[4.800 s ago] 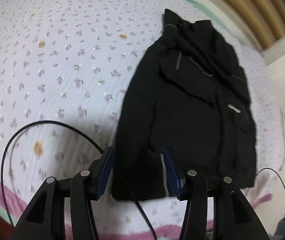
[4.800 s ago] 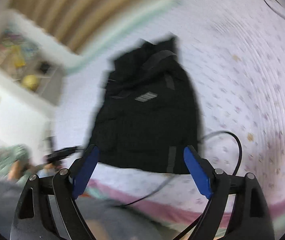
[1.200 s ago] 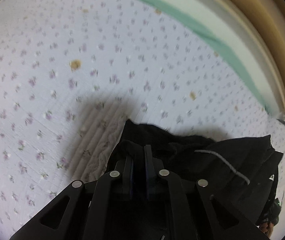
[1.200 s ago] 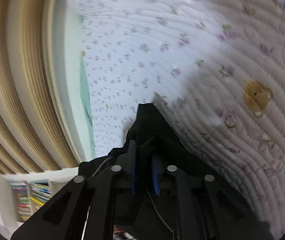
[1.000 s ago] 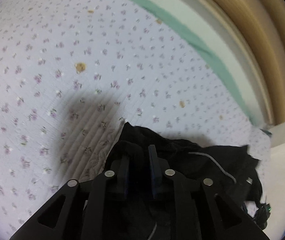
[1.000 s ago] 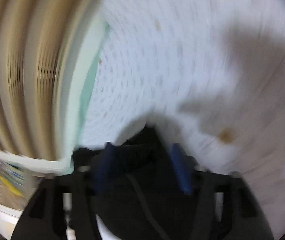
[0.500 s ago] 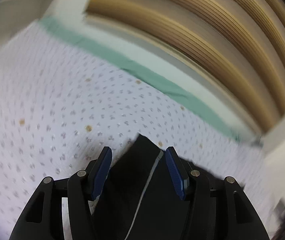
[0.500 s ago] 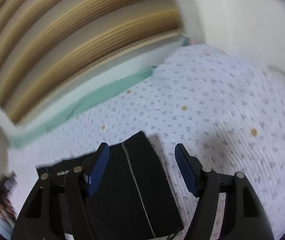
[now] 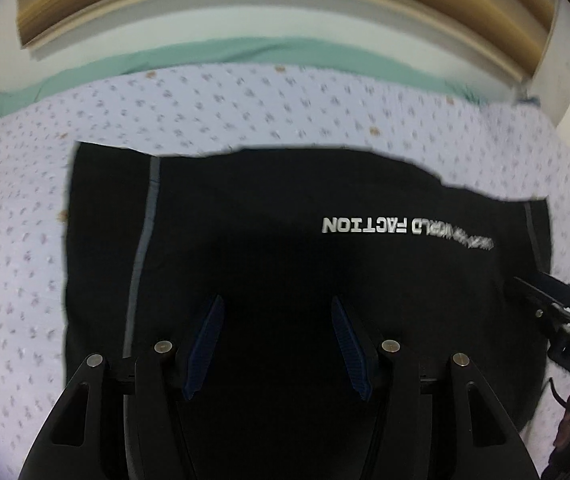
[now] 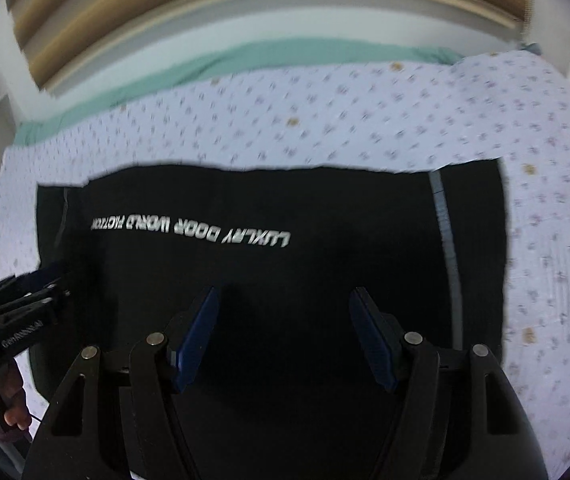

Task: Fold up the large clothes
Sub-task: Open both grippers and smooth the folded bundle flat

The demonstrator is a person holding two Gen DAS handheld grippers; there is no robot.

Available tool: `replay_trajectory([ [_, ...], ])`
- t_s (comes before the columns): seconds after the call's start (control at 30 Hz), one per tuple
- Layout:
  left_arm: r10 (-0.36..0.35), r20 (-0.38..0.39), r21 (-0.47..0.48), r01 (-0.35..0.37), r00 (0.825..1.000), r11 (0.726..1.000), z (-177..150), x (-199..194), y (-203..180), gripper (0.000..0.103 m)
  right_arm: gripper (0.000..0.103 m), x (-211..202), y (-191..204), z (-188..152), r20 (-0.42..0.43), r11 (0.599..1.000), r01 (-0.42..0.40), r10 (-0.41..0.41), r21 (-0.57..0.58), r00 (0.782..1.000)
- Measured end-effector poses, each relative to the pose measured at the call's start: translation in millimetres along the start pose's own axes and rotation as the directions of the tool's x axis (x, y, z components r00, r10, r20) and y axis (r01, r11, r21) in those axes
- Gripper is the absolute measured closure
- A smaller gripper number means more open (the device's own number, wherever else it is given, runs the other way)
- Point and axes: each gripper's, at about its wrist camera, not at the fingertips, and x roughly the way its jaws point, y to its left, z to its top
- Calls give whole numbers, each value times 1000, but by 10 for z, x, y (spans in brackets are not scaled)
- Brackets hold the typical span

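Black jacket (image 9: 285, 240) lay folded into a flat rectangle on the flowered quilt (image 9: 245, 104), both the left gripper (image 9: 275, 344) and right gripper (image 10: 283, 336) hovering wide and empty, leaving perhaps 1 fold.

The left gripper (image 9: 275, 340) points steeply downward with its jaws apart, the blue pads (image 9: 205, 342) well separated and nothing clamped between them. The right gripper (image 10: 283, 338) takes the same downward attitude, its jaws set slightly wider and likewise empty. Each unit appears at the edge of the other's view, so the two are held side by side; a hand (image 10: 3, 404) grips the handle of the left unit.
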Motion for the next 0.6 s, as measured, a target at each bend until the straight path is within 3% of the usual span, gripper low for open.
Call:
replay_trajectory([
  [0.13,2,-31,-1,-3,1000,1000,17,203,-26,46,32,278,-6,-86,-53,1000,2,-1,20,999],
  [0.23,-25,-123,-29,22,992,999,29,477,52,46,30,422,-22,-129,-64,1000,-3,4,22,998],
  [0.3,-10,-145,12,12,989,1000,-15,630,12,45,29,506,-36,-163,-65,1000,4,-4,5,998],
  [0.47,13,-139,19,-11,990,1000,15,596,-70,46,28,530,-85,-135,-124,1000,-14,17,25,992],
  [0.6,-43,-54,-40,41,998,998,-8,332,35,46,28,247,-167,-138,-74,999,6,-4,36,997],
])
